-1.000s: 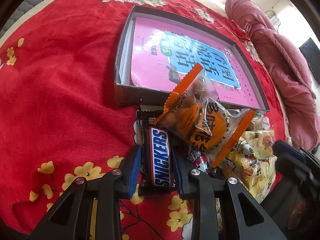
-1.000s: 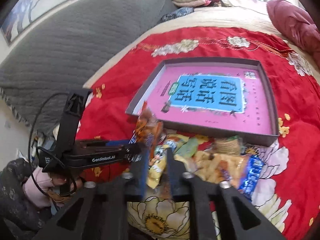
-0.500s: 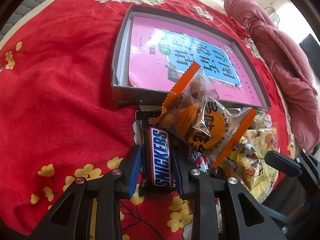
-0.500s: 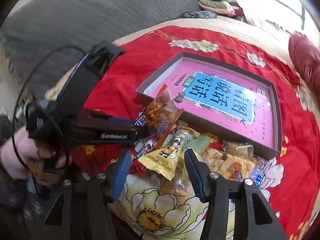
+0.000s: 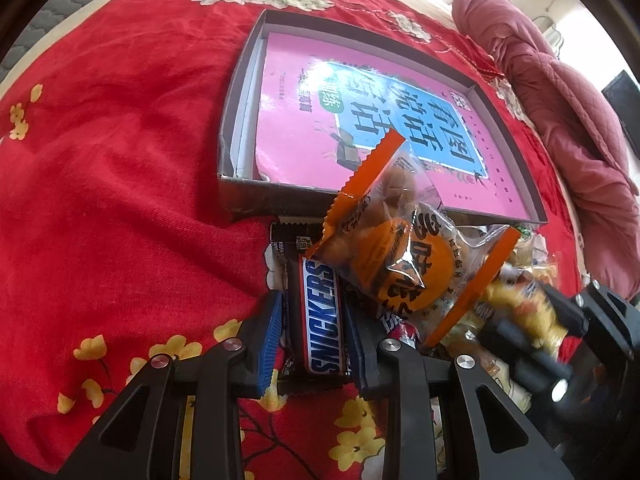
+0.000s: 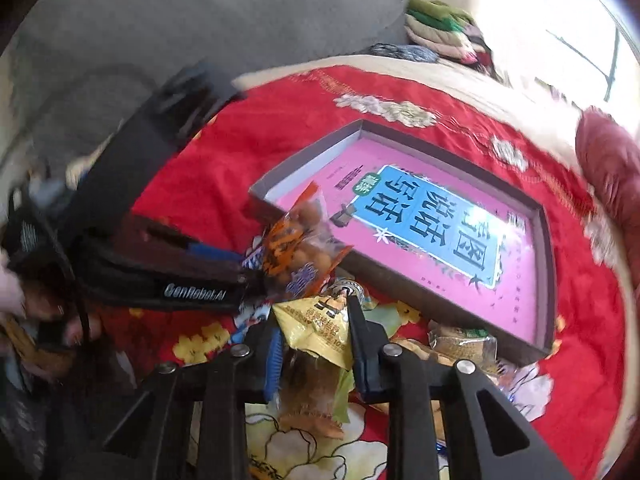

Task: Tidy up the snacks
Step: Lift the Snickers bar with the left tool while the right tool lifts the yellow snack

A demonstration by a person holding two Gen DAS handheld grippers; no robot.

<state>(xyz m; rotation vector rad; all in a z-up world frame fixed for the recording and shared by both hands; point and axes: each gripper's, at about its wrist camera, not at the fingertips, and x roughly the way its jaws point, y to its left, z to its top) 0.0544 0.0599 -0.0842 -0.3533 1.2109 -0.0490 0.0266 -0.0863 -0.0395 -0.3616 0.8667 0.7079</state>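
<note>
A: Item one, Snickers bar (image 5: 323, 320)?
B: On the red cloth (image 5: 120, 160) before the box (image 5: 240, 120), clamped in my left gripper (image 5: 312, 334). Firm, light; mid-length hold suits.
A: Yellow packet (image 6: 316, 326)?
B: Crinkly, slippery; right gripper (image 6: 314, 344) closing around it.

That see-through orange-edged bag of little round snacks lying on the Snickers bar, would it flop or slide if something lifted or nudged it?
Probably floppy: the orange-edged bag is thin, crinkled film around loose pieces, so it would likely sag from a pinched edge. Its glossy surface suggests it could slip. It lies tilted over the Snickers bar and the box wall, so a nudge might slide it off.
</note>
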